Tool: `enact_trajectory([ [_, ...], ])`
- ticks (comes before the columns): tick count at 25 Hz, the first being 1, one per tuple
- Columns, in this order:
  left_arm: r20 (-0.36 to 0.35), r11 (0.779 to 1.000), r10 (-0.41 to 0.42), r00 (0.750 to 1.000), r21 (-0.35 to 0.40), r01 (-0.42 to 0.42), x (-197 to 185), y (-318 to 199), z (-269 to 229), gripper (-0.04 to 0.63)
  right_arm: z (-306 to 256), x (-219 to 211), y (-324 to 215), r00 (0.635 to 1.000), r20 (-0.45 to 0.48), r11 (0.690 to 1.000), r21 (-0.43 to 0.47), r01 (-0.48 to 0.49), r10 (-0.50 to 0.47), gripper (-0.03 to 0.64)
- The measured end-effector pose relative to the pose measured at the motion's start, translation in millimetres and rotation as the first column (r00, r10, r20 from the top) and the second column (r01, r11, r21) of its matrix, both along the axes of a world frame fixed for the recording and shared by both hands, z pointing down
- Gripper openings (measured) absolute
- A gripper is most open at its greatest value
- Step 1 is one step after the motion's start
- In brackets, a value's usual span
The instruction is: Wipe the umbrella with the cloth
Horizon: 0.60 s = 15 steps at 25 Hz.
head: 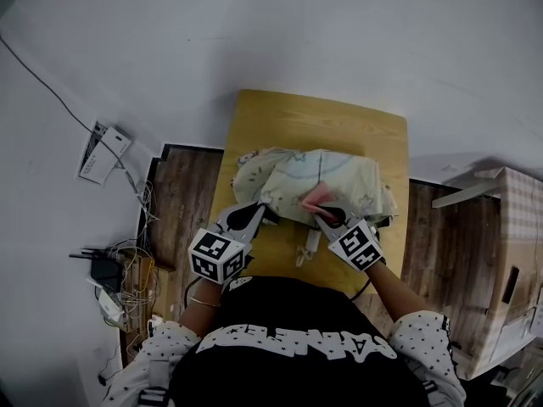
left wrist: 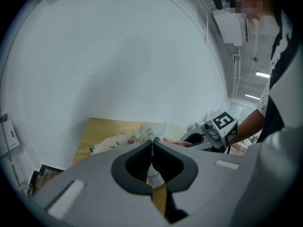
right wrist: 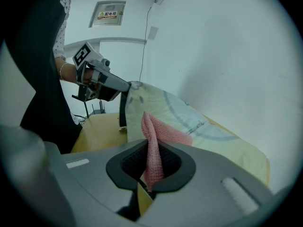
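A folded umbrella (head: 339,176) of pale yellow and blue patterned fabric lies across the wooden table (head: 314,117). My left gripper (head: 263,213) is at its near left edge, jaws shut on a pinch of the fabric (left wrist: 123,138). In the left gripper view the jaws (left wrist: 152,145) meet with pale fabric showing behind them. My right gripper (head: 325,214) is shut on a pink cloth (head: 314,198). In the right gripper view the cloth (right wrist: 156,131) stands up between the jaws (right wrist: 151,148) and rests against the umbrella (right wrist: 199,126). The left gripper (right wrist: 102,82) shows beyond it.
A strap (head: 303,253) from the umbrella hangs over the table's near edge. A cardboard box (head: 509,253) stands on the floor at the right. Cables and small devices (head: 110,270) lie on the floor at the left, against the white wall.
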<state>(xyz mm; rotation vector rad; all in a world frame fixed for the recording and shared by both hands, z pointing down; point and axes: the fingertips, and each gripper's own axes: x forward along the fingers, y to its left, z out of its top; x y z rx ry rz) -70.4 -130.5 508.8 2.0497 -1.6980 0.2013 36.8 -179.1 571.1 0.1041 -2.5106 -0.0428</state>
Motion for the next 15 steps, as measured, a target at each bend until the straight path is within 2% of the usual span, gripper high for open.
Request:
enact_trajectory([
  [15, -0.001, 0.999, 0.037, 0.999, 0.001, -0.037, 7.4, -9.7, 0.9, 0.002, 15.5, 17.4, 45.7, 0.996, -0.047, 0.994, -0.078, 0.077, -0.081, 0.035],
])
